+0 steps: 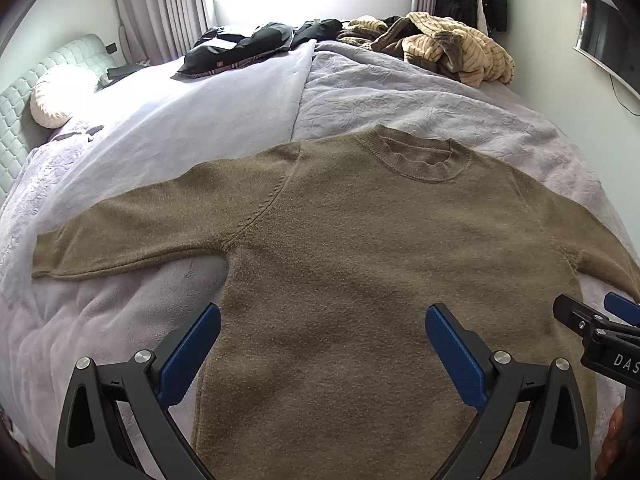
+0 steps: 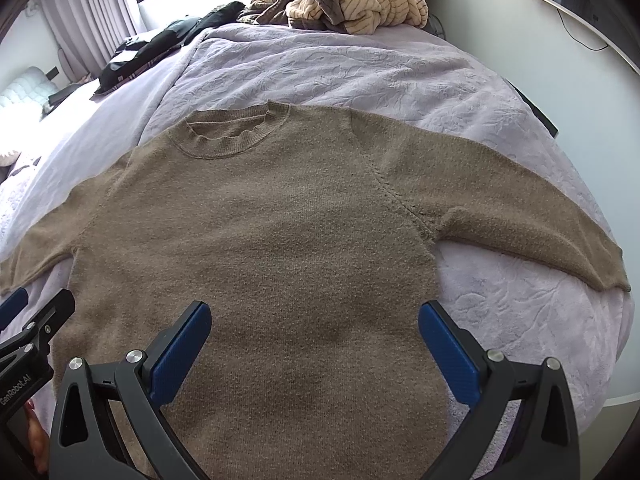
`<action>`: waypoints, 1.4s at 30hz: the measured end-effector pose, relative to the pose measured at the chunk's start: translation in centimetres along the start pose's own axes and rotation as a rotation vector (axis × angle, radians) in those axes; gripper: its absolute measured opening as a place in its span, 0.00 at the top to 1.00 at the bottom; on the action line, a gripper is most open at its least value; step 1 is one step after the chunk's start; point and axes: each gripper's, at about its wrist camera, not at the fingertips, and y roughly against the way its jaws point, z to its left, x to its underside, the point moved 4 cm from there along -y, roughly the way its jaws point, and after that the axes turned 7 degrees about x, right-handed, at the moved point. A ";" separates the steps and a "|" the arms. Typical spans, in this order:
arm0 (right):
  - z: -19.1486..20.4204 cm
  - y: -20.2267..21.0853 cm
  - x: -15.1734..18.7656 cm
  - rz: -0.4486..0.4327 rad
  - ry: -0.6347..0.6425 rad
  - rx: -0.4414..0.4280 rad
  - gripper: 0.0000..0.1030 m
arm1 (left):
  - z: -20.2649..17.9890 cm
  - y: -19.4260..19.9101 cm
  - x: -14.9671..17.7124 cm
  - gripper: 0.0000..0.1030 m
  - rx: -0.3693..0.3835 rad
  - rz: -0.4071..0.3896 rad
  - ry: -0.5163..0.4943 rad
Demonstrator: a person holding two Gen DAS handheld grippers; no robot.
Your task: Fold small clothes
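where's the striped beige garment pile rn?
The striped beige pile sits at the far right corner of the bed, beyond the brown sweater and right of the black clothes; the right wrist view shows it top center.

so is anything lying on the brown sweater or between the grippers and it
Nothing visible does. The brown knitted crew-neck sweater lies flat and bare on the lilac bedspread, both sleeves spread out. The left gripper and right gripper hang open over its lower body. The heaps of clothes lie well beyond the collar.
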 end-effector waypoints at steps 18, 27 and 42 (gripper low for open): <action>0.7 -1.3 -1.5 0.036 -0.003 -0.007 0.00 | 1.2 -1.7 -0.9 0.01 0.006 0.038 0.015; 1.2 -2.1 -2.5 0.049 0.000 -0.017 0.00 | 2.2 -2.6 -1.7 0.01 0.012 0.052 0.026; 3.6 -2.5 -3.6 0.051 0.022 -0.042 0.00 | 5.3 -3.6 -2.5 0.01 0.011 0.056 0.077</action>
